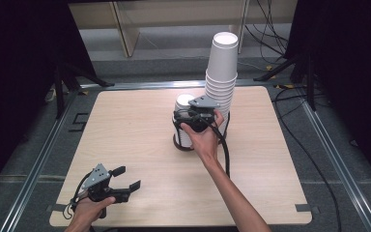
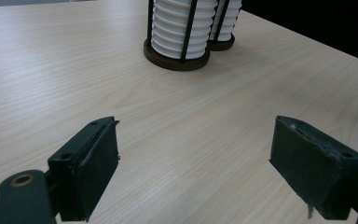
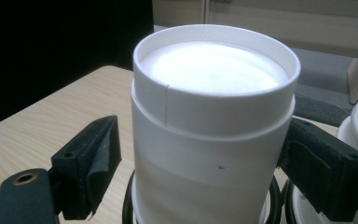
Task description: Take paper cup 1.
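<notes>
Nearest, at table's [image 1: 140, 145] front left corner: left gripper [image 1: 125, 180], jaws apart, holding nothing, over bare wood. Mid-table: right gripper [image 3: 198, 154], jaws straddling top cup [image 3: 213, 116] of short stack [image 1: 183, 123] in dark wire holder; right pad at cup wall, left pad apart from it, unclenched. Just beyond, right: tall stack [image 1: 222, 72], leaning slightly.
</notes>
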{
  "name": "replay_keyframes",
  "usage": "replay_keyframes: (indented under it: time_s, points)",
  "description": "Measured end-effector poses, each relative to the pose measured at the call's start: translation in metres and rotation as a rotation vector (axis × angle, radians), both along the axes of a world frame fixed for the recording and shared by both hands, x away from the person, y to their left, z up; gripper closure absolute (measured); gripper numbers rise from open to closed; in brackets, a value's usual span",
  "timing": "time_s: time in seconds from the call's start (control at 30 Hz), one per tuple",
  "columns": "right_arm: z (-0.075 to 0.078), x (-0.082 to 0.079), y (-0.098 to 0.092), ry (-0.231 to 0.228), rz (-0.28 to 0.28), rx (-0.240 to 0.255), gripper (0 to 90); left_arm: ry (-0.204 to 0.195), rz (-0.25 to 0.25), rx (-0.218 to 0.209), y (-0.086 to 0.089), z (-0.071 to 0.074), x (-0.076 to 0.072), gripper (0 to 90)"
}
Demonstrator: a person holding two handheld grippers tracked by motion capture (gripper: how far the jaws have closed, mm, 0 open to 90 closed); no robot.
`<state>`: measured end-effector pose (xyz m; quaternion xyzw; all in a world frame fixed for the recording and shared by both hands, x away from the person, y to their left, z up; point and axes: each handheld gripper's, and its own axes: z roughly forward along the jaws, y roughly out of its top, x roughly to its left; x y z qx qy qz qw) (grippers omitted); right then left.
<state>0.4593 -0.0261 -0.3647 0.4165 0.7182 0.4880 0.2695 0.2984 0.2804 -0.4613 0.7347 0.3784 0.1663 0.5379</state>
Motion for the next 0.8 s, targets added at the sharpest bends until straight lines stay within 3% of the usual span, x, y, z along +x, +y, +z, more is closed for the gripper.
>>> replay_keyframes:
  time_s: [0.37, 0.43, 0.8]
  points:
    - [-0.0076, 0.0073, 0.004, 0.028, -0.032, 0.046, 16.8, 0.003, -0.002, 0.007, 0.0003, -0.0001, -0.0003, 14.7]
    - [-0.0081, 0.0077, 0.0049, 0.021, -0.03, 0.047, 15.6, 0.011, 0.003, 0.03, 0.0007, 0.0009, -0.001, 14.7]
    - [-0.0086, 0.0089, 0.0093, 0.023, -0.066, 0.04, 16.8, 0.012, 0.001, 0.028, 0.0002, 0.001, -0.0015, 14.7]
